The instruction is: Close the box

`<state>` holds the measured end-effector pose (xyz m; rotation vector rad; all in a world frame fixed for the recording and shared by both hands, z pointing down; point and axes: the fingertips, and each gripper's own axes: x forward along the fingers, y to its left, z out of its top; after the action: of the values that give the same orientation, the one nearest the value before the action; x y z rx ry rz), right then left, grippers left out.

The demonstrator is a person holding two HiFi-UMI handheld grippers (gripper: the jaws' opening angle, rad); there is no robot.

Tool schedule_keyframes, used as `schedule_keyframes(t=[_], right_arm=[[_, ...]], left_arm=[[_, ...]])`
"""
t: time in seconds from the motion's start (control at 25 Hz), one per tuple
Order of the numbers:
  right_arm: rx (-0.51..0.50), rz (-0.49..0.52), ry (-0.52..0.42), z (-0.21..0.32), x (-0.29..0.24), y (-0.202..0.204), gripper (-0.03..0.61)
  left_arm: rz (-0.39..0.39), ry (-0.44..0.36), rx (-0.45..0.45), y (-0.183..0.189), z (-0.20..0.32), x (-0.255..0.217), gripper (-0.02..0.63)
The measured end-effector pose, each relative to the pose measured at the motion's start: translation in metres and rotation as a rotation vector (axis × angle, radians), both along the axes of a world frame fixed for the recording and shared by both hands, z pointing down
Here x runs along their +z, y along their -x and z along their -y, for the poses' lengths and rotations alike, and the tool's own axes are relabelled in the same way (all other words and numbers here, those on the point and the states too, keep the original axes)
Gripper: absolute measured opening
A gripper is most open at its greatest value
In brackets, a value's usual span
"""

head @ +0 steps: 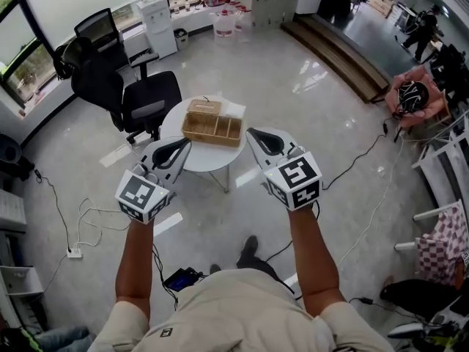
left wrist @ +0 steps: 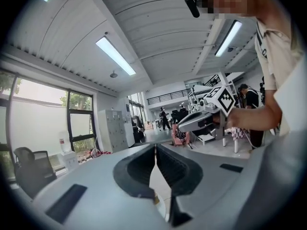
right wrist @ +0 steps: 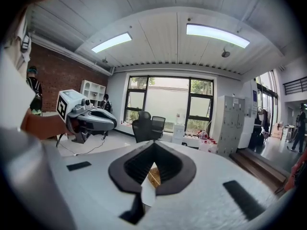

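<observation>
A woven box (head: 212, 127) with open compartments sits on a small round white table (head: 176, 122). Its tan lid (head: 204, 107) lies at its far side. My left gripper (head: 186, 144) hovers over the table's near left edge, jaws shut and empty. Just right of the box, my right gripper (head: 253, 133) is also shut and empty. In the left gripper view the left gripper (left wrist: 155, 148) has its jaws together, with the right gripper (left wrist: 206, 117) beyond. In the right gripper view a sliver of the box (right wrist: 154, 176) shows under the shut right gripper (right wrist: 153, 144), and the left gripper (right wrist: 90, 118) is off to the left.
A black office chair (head: 135, 94) stands just behind the table at the left. A water dispenser (head: 157, 24) is by the window. Cables and a power strip (head: 73, 253) lie on the floor at the left. A pink seat with a helmet (head: 414, 97) is at the right.
</observation>
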<state>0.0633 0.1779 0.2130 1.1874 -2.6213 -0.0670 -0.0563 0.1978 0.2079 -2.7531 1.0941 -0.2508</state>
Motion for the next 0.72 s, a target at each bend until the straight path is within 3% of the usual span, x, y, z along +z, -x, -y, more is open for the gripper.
schedule_keyframes(t=[0.72], right_arm=[[-0.142, 0.003, 0.006, 0.113, 0.01, -0.05, -0.008]], left_arm=[[0.022, -0.003, -0.137, -0.059, 0.101, 0.003, 0.011]])
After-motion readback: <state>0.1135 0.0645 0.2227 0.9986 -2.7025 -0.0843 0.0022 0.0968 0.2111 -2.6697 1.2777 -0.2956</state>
